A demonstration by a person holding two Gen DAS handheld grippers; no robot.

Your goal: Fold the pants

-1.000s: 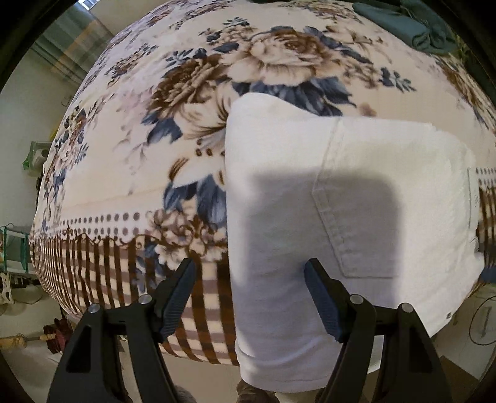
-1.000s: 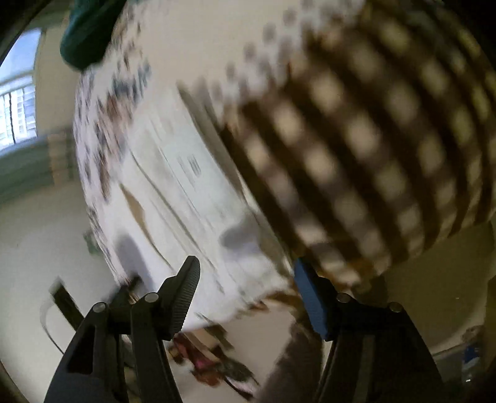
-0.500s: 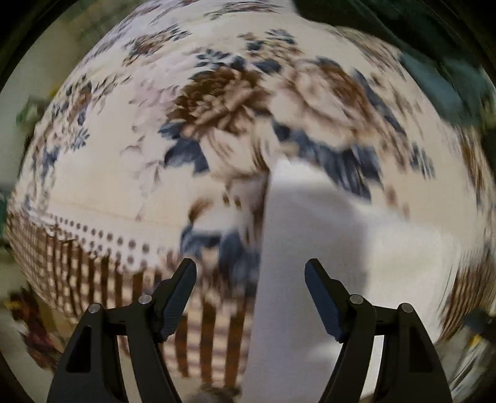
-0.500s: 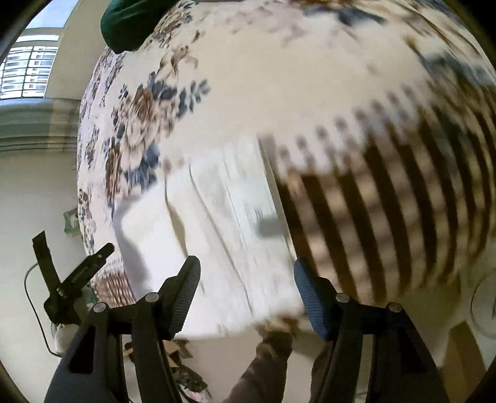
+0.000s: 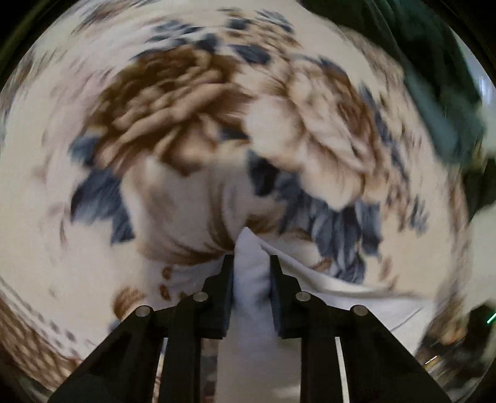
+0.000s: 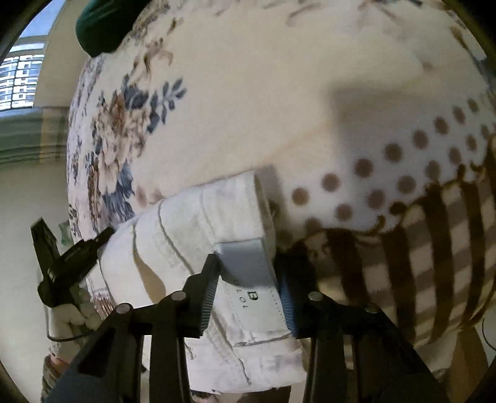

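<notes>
The white pants (image 6: 192,235) lie folded near the front edge of a bed covered by a floral blanket (image 6: 248,93). My right gripper (image 6: 248,272) is shut on the waistband end of the pants. My left gripper (image 5: 249,266) is shut on a bunched white corner of the pants (image 5: 251,279); this view is blurred. In the right wrist view the left gripper (image 6: 102,237) shows at the far left end of the pants, held by a white-gloved hand.
A dark green garment (image 6: 105,21) lies at the far side of the bed; it also shows in the left wrist view (image 5: 440,102). The blanket's brown striped border (image 6: 434,248) hangs over the bed's front edge. A window (image 6: 18,77) is at left.
Both grippers moved in from open above the pants and closed on them, the left on a corner, the right on the waistband end.
</notes>
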